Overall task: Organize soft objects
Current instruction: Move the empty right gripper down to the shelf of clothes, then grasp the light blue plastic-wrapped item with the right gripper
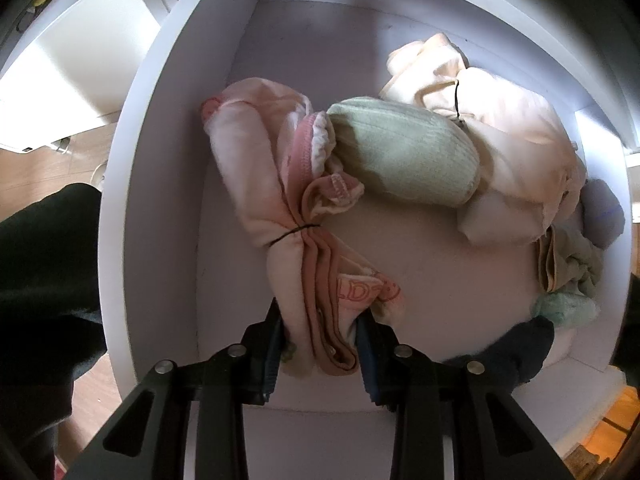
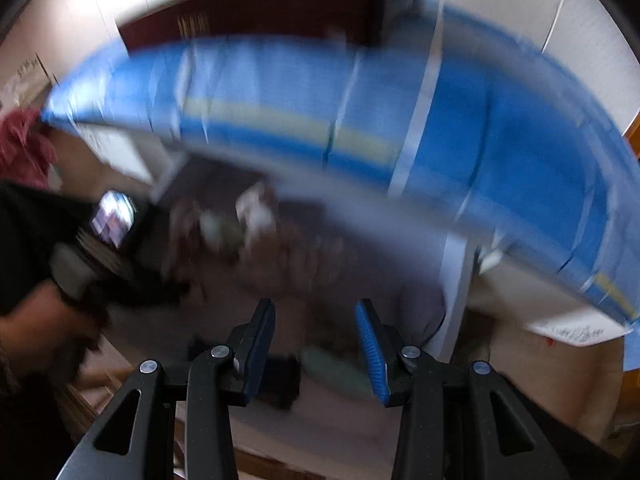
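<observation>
Left gripper (image 1: 320, 344) is pointing straight down into a white drawer (image 1: 168, 128) and has its jaws clamped on the near end of a pink clothes bundle (image 1: 280, 200), the one cinched in the middle with a thin black band (image 1: 294, 233). The jaws are nearly together, with the folded pink and tan fabric squeezed between the blue pads. The rest of the bundle lies on the drawer floor and stretches away from the gripper.

Count inside the drawer: one pink bundle, one pale green rolled piece (image 1: 404, 152) touching its far end, one big cream bundle (image 1: 500, 136) with its own black tie behind the green one, and along the right wall a small pile: one greyish piece (image 1: 602, 216), one olive-green crumpled one (image 1: 576, 268), one mint one (image 1: 568, 306) and a dark sock-like thing (image 1: 516, 348). That edge is pretty distorted, so the count there is rough.

Right gripper (image 2: 316, 344) has its jaws partly apart with nothing between them. That view is badly motion-blurred: a big blue striped cloth (image 2: 480, 128), a bare forearm (image 2: 36, 320) at the left, not much else readable.
</observation>
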### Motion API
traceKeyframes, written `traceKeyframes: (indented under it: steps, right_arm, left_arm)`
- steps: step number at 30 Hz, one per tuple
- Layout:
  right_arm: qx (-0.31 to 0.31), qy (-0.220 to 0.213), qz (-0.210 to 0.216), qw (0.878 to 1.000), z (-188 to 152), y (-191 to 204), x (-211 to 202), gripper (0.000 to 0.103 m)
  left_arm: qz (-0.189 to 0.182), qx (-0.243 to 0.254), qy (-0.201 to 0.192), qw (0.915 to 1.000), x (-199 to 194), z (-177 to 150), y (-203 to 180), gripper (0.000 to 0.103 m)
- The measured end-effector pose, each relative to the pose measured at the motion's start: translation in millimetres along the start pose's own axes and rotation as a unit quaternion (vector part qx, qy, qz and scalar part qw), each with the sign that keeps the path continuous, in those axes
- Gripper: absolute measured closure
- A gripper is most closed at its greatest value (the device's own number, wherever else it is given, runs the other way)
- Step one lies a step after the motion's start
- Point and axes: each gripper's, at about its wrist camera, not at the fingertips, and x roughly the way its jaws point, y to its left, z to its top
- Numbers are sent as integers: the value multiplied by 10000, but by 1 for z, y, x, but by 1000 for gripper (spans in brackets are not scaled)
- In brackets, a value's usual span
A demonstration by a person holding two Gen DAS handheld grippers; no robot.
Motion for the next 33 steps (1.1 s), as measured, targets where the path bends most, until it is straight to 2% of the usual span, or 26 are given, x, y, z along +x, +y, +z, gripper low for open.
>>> traceKeyframes:
  steps: [3, 5, 10, 16, 23, 24, 30, 33]
  right_arm:
    - [18, 833, -169, 9964, -8, -3, 40, 61]
    - [167, 1151, -195, 9930, -13, -11, 58, 61]
    - [359, 1594, -194, 9864, -20, -26, 86, 61]
    - [-443, 2212, -232, 9739, -29, -16, 116, 61]
    - [-604, 2706, -324, 9602, -43, -21, 146, 62]
    - [-663, 2803, -479, 9564, -45, -21, 150, 62]
    - [-1021, 2868, -772, 9494, -55, -11, 165, 61]
    - [-1077, 2842, -894, 9485, -58, -11, 168, 62]
  left_arm:
    - [0, 12, 13, 10000, -1, 1, 1, 70]
    - [-14, 10, 6, 10000, -2, 1, 3, 70]
    - [-63, 3, 4, 10000, -4, 1, 4, 71]
    - [-67, 30, 12, 10000, -4, 0, 7, 72]
    - [-80, 25, 21, 10000, -5, 1, 7, 72]
    - [-88, 22, 23, 10000, -5, 1, 7, 72]
    - [-266, -135, 21, 9996, -5, 2, 14, 69]
    - [-388, -243, -45, 9989, -8, 2, 18, 63]
